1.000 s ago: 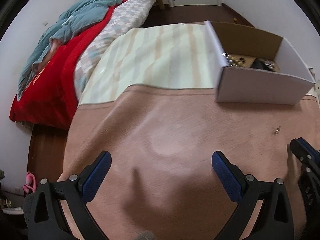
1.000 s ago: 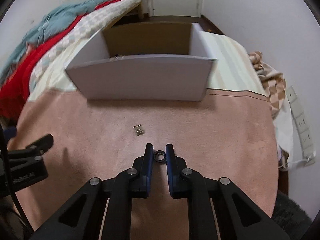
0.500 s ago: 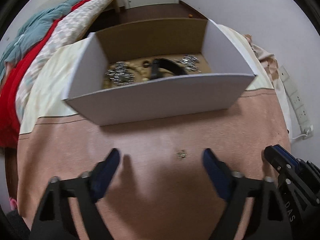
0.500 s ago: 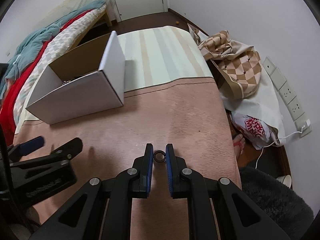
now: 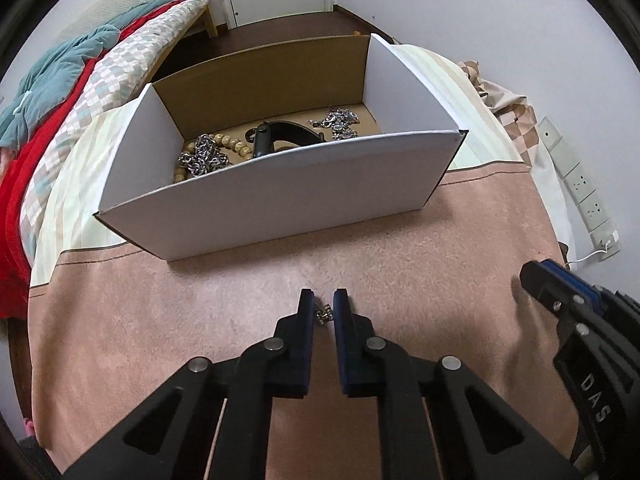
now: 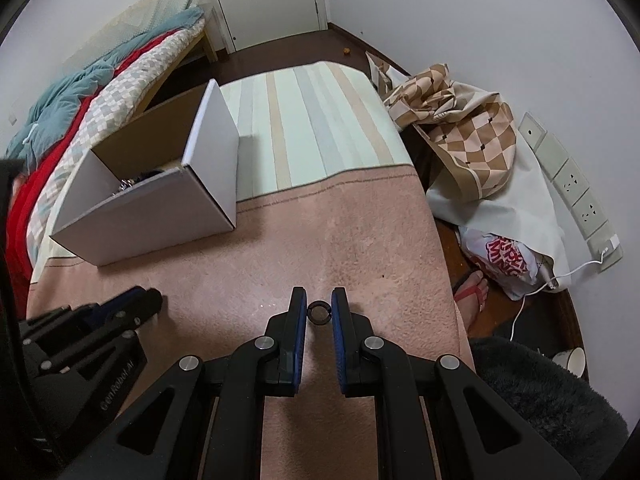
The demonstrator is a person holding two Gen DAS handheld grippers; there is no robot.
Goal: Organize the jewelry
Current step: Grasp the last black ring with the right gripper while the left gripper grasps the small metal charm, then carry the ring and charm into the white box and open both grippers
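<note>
Left gripper [image 5: 323, 312]: fingers pinched on a small earring [image 5: 324, 313]; right gripper [image 6: 319, 312] on a dark ring [image 6: 319, 312]. The box [image 5: 280, 196] is seen directly ahead of the left, nearer.

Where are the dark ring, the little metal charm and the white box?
dark ring [image 6: 319, 312]: right wrist view, its front rim.
little metal charm [image 5: 325, 313]: left wrist view, its middle.
white box [image 5: 280, 196]: left wrist view, front wall.
</note>
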